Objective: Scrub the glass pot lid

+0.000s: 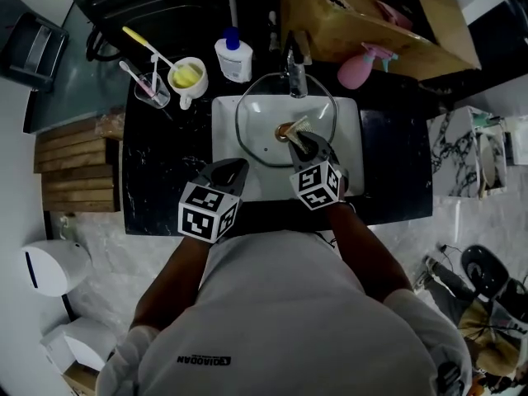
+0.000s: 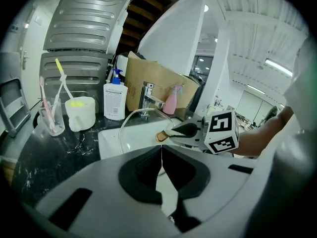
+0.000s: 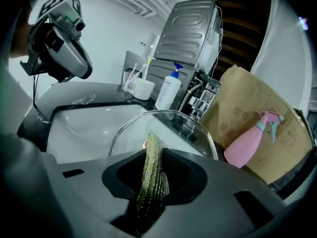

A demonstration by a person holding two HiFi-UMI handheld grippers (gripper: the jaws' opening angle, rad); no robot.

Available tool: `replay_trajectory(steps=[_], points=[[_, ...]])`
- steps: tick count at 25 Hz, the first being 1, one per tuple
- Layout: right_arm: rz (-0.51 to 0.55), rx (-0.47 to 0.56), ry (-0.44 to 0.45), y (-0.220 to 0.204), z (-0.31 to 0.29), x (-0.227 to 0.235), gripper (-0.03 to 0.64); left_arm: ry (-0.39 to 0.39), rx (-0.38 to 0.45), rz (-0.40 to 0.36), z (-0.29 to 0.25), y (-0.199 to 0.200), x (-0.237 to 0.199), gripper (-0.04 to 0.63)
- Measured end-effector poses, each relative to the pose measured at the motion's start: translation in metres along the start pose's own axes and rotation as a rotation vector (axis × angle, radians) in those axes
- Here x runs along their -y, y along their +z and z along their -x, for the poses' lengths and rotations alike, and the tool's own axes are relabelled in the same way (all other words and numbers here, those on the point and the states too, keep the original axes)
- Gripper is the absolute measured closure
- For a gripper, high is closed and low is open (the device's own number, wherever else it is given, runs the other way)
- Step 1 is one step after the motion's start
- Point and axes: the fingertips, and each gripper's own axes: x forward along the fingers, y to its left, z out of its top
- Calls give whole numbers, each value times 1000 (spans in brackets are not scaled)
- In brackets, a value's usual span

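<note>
The glass pot lid hangs over the white sink, its brown knob near the middle. My left gripper is shut on the lid's near rim; in the left gripper view the thin rim runs between the closed jaws. My right gripper is shut on a green scouring pad, whose tip rests against the lid beside the knob. The lid's glass fills the space ahead of the right jaws. The left gripper shows at upper left in the right gripper view.
A chrome faucet stands behind the sink. On the black counter sit a white soap bottle, a white cup with a yellow toothbrush, a glass of toothbrushes and a pink spray bottle. A cardboard box is behind.
</note>
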Motion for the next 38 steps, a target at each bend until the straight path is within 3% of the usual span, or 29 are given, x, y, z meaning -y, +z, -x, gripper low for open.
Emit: replay_trajectory(steps=[10, 38], points=[[-22, -11, 9, 3, -10, -12, 499, 24, 2, 30, 10, -11, -10, 580], [88, 36, 191, 26, -20, -69, 499, 82, 18, 61, 25, -17, -13, 580]])
